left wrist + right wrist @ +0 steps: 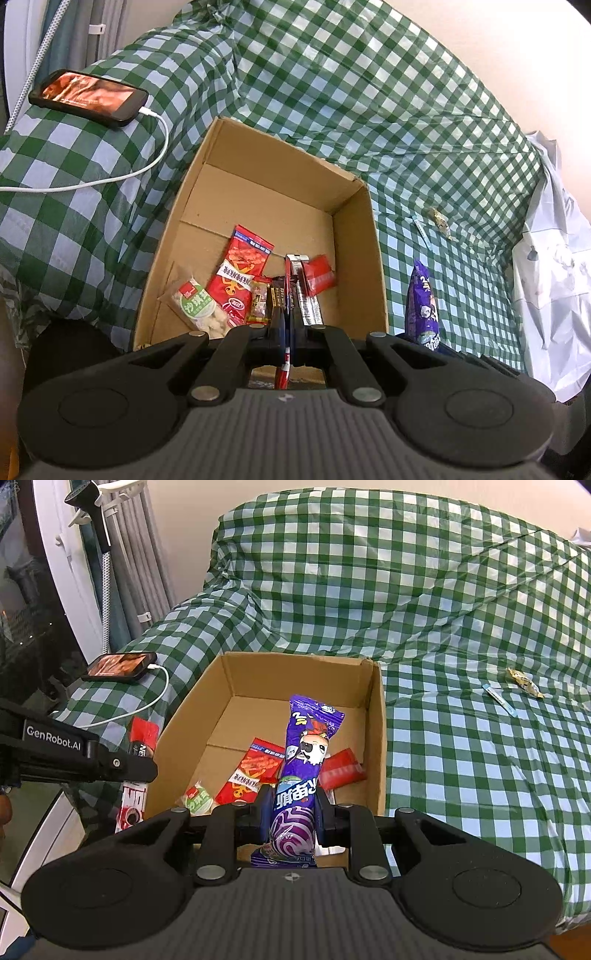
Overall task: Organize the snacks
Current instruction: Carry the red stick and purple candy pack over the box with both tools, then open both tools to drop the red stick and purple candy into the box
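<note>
A green-checked cloth (461, 635) covered the bed, and on it sat an open cardboard box (376, 738) with packets in its near half and its far half bare. The right gripper (293, 814) pinched a purple snack packet (308, 753) upright over the box's near edge. Only that view showed the left gripper (286, 325), clamped flat on a thin red packet (135, 775), outside the box's left wall.

Soft, even daylight; sharp around the cardboard box (258, 192), fisheye bending toward the edges, faint glare on the checked cloth (443, 627).
</note>
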`<act>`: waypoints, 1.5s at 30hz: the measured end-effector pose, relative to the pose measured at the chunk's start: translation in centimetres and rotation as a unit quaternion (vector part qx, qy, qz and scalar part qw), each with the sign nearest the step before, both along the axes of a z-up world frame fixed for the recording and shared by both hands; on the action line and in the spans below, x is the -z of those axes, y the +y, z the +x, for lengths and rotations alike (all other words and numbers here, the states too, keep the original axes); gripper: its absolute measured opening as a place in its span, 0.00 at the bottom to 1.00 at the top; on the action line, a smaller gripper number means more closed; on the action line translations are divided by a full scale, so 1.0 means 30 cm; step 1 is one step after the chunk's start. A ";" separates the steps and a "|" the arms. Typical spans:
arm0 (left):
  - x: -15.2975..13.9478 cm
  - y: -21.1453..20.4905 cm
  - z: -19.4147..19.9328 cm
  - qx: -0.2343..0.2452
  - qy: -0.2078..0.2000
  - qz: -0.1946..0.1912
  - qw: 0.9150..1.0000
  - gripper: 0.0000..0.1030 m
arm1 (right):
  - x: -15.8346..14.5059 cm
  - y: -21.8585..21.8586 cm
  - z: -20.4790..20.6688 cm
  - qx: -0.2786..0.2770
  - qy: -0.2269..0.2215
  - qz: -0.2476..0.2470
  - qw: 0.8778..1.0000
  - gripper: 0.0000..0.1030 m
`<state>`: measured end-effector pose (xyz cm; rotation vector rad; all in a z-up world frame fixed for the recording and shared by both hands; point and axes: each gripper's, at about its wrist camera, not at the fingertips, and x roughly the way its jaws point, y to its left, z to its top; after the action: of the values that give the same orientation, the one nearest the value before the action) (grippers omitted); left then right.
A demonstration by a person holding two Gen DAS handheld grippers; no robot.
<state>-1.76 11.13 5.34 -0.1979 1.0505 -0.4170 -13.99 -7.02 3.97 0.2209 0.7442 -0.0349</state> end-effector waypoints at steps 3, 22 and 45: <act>0.011 -0.009 0.021 -0.001 0.003 0.002 1.000 0.01 | 0.008 0.000 0.028 -0.004 0.003 0.000 1.000 0.23; 0.098 -0.066 0.140 -0.008 0.026 0.018 0.999 0.01 | 0.102 -0.029 0.170 -0.008 0.035 0.013 0.999 0.23; 0.220 -0.160 0.285 -0.002 0.053 0.047 0.997 0.02 | 0.235 -0.057 0.311 -0.018 0.085 0.036 0.996 0.23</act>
<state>6.79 6.34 -1.24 -0.1395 1.1715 -0.3549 -4.67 -8.74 -3.09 0.2766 0.9207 0.0075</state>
